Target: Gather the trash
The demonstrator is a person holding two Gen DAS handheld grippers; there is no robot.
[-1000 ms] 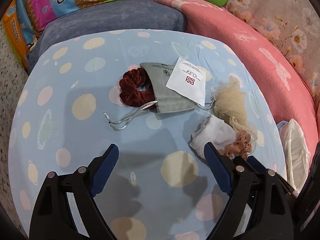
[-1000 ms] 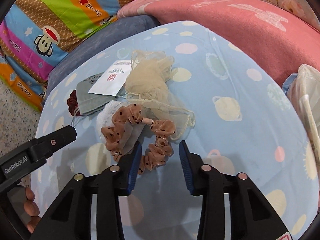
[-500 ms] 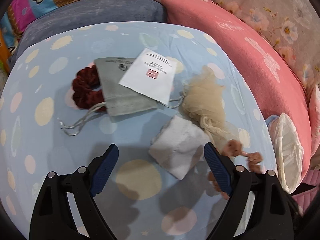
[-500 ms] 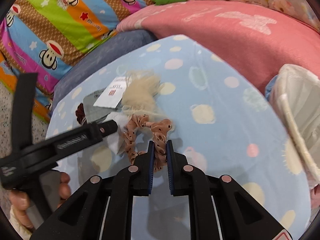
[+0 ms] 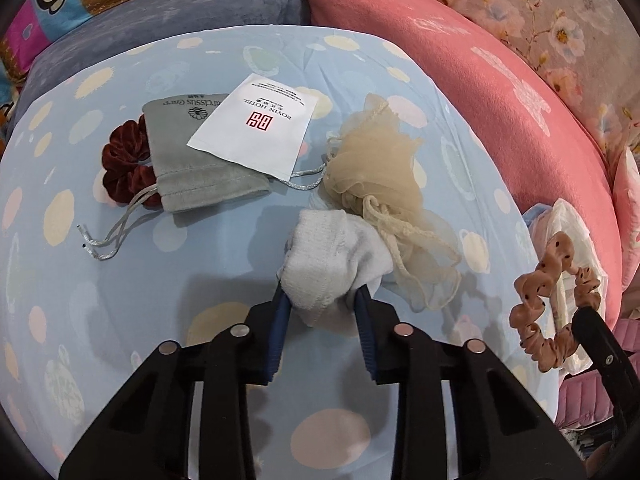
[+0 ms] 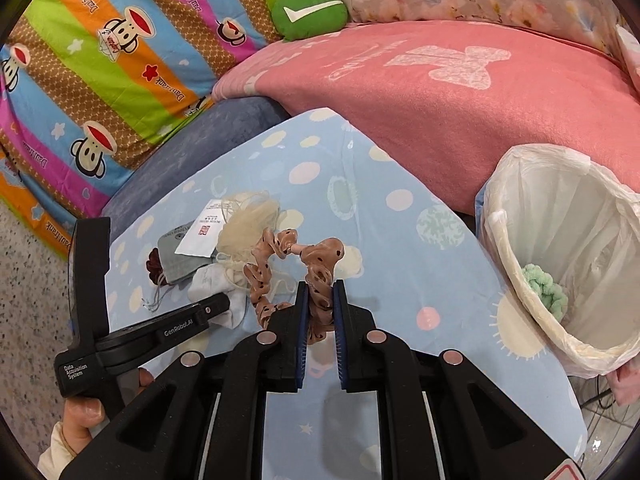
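My left gripper (image 5: 322,300) is shut on a white cloth wad (image 5: 332,256) on the blue spotted sheet (image 5: 160,288). My right gripper (image 6: 320,292) is shut on a tan dotted scrunchie (image 6: 316,272) and holds it lifted above the sheet; the scrunchie also shows at the right of the left wrist view (image 5: 548,312). A bin lined with a white bag (image 6: 560,264) stands right of the sheet, with a green fluffy item (image 6: 544,288) inside. On the sheet lie a beige mesh pouf (image 5: 380,176), a white hotel packet (image 5: 256,128), a grey drawstring pouch (image 5: 192,172) and a dark red scrunchie (image 5: 124,164).
A pink blanket (image 6: 440,88) lies behind the sheet and bin. A grey-blue cushion (image 5: 160,16) and a striped monkey-print quilt (image 6: 100,60) are at the back left. A green pillow (image 6: 308,12) sits at the back. Speckled floor (image 6: 28,280) is on the left.
My left gripper has closed on the white cloth wad. My right gripper has lifted the tan scrunchie higher and moved right towards the bin.
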